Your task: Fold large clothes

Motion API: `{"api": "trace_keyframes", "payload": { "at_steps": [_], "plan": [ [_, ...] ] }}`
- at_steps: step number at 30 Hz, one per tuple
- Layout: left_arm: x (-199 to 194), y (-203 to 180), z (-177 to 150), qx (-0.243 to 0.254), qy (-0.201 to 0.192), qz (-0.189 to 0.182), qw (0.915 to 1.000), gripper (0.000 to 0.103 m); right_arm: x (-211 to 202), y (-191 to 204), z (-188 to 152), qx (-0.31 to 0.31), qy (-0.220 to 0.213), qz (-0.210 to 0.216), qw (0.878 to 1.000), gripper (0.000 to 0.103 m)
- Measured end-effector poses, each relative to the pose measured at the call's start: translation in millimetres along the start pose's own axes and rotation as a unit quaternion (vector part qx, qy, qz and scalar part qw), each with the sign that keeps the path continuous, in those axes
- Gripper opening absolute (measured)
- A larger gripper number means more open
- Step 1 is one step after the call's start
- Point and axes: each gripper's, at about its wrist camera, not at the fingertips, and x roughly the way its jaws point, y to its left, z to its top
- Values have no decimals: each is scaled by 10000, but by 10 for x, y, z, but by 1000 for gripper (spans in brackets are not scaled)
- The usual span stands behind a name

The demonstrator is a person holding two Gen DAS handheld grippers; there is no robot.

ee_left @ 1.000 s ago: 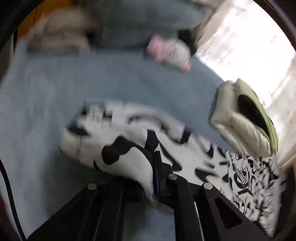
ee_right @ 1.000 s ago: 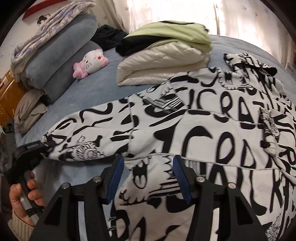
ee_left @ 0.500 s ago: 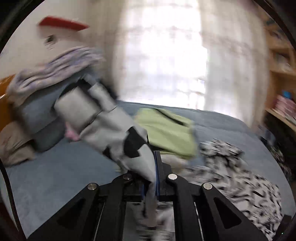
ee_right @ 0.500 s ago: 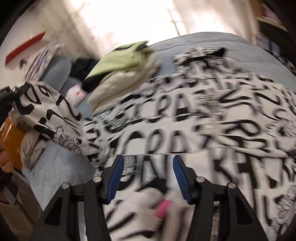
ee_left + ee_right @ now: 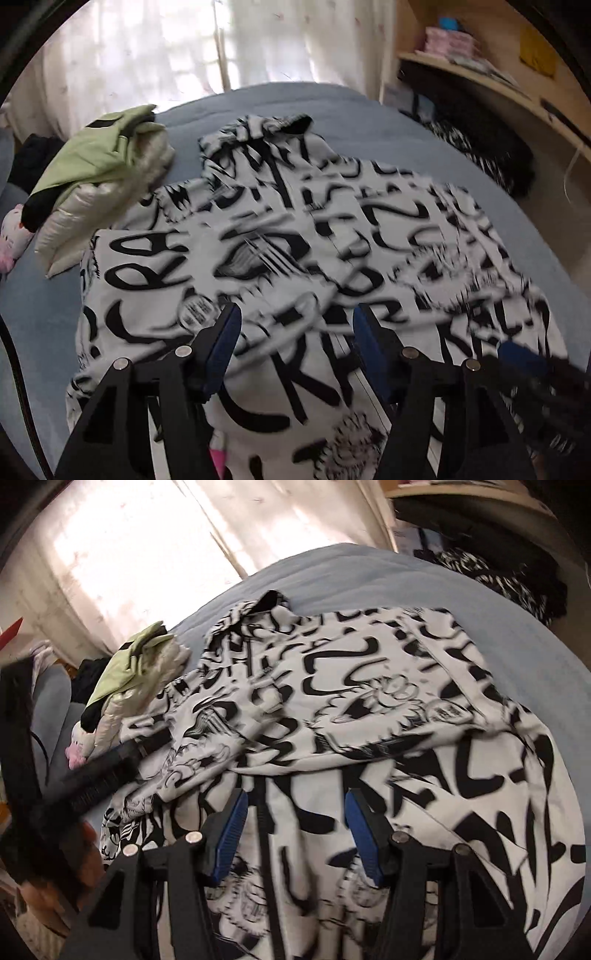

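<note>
A large white garment with black graffiti lettering (image 5: 295,258) lies spread on the blue bed (image 5: 351,107), with a sleeve folded across its body. It also fills the right wrist view (image 5: 369,709). My left gripper (image 5: 295,347) is open and empty just above the garment's near part. My right gripper (image 5: 293,827) is open and empty above the garment's zip line. The left gripper's black body (image 5: 99,768) shows at the left of the right wrist view. The right gripper's blue-padded tip (image 5: 517,358) shows at the lower right of the left wrist view.
A folded stack of green and cream clothes (image 5: 99,184) lies at the garment's far left, also in the right wrist view (image 5: 140,675). A pink plush toy (image 5: 11,240) lies beside it. A wooden desk (image 5: 517,92) and dark clothes (image 5: 491,158) are on the right; curtains behind.
My left gripper carried the sleeve up and over onto the garment's body, then opened and let it go. The right gripper stayed open and shifted over the garment.
</note>
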Motion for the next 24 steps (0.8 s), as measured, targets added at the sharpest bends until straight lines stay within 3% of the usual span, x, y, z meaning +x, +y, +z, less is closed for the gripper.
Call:
{"api": "trace_keyframes", "payload": {
  "at_steps": [4, 8, 13, 18, 24],
  "plan": [
    [-167, -66, -115, 125, -90, 78, 9999, 67, 25, -46, -11, 51, 88, 137, 9999, 57],
    [-399, 106, -300, -12, -157, 174, 9997, 70, -3, 31, -67, -8, 167, 350, 9992, 62],
    [-531, 536, -500, -525, -50, 282, 9982, 71, 16, 143, 0, -38, 296, 526, 9982, 63],
    [-638, 1015, -602, -1068, 38, 511, 9930, 71, 109, 231, 294, -2, 340, 677, 9971, 63],
    [-605, 1649, -638, -1574, -41, 1017, 9823, 71, 604, 326, 661, -73, 565, 619, 9965, 63]
  ]
}}
